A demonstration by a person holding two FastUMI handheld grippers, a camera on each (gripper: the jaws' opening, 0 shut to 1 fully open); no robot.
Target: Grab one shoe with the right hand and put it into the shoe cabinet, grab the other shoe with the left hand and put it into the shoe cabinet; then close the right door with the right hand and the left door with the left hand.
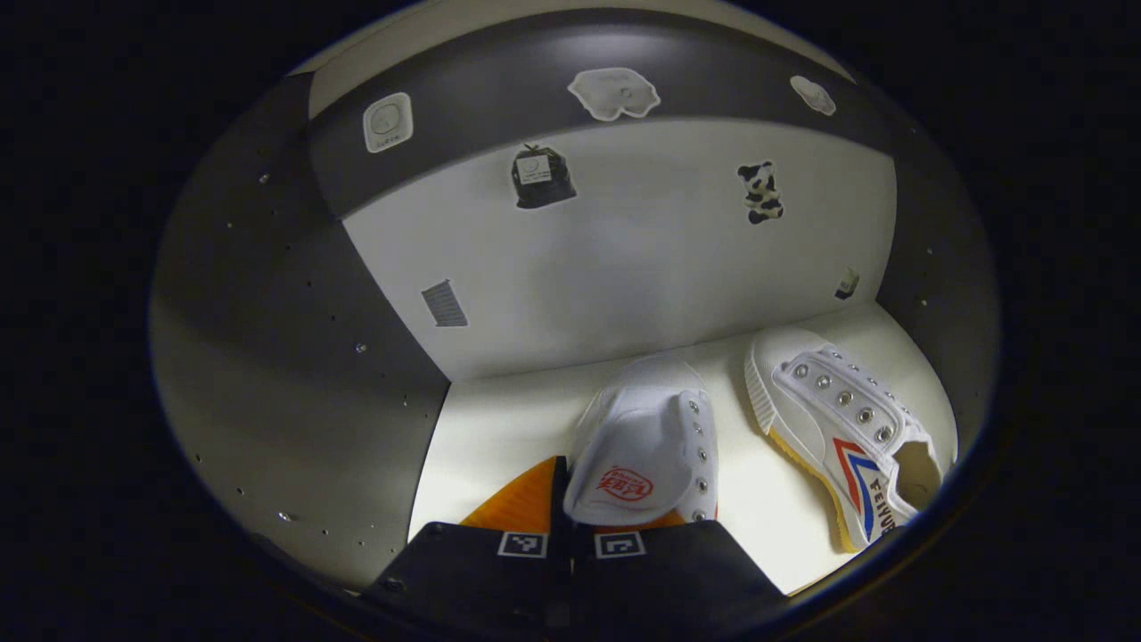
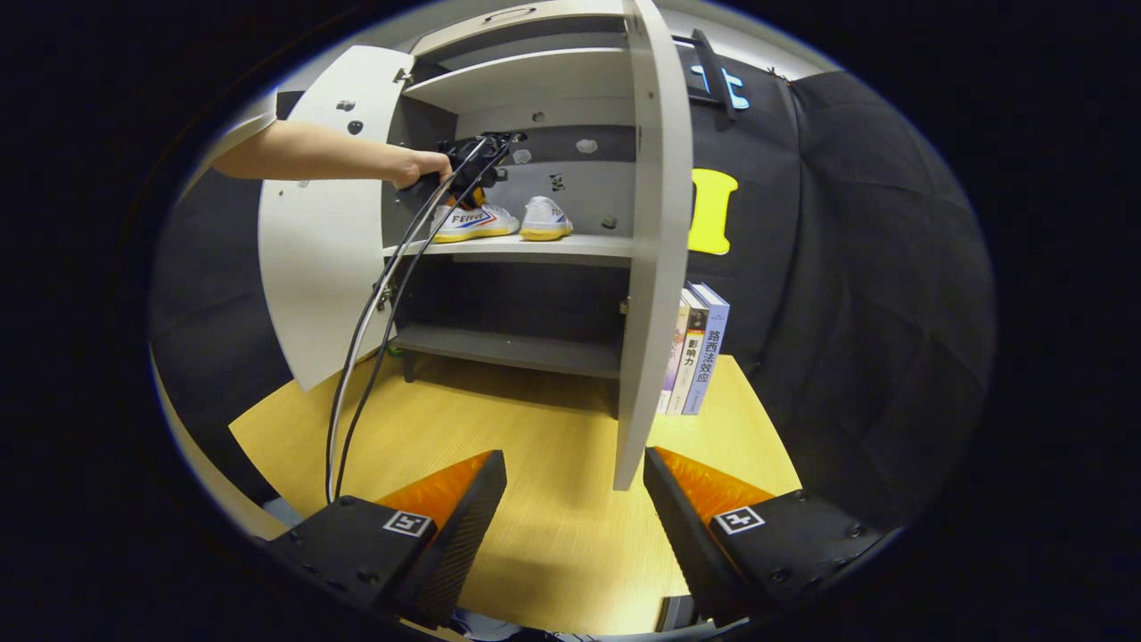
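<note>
In the left gripper view, my left gripper (image 1: 599,501) is inside the shoe cabinet and shut on the tongue of a white shoe (image 1: 655,419). That shoe sits on the pale shelf (image 1: 499,428), toe toward the back wall. The other white shoe (image 1: 842,428), with red and blue stripes, lies to its right on the same shelf. In the right gripper view, my right gripper (image 2: 575,495) hangs open above the wooden table (image 2: 553,455), holding nothing. Farther off, a hand holds the left gripper (image 2: 465,169) over the two shoes (image 2: 472,221) (image 2: 545,218) on the middle shelf.
Both cabinet doors stand open: the left door (image 2: 312,250) swung wide, the right door (image 2: 655,250) edge-on just ahead of my right gripper. Cables (image 2: 357,357) trail from the left gripper down to the table. Books (image 2: 695,348) stand right of the cabinet.
</note>
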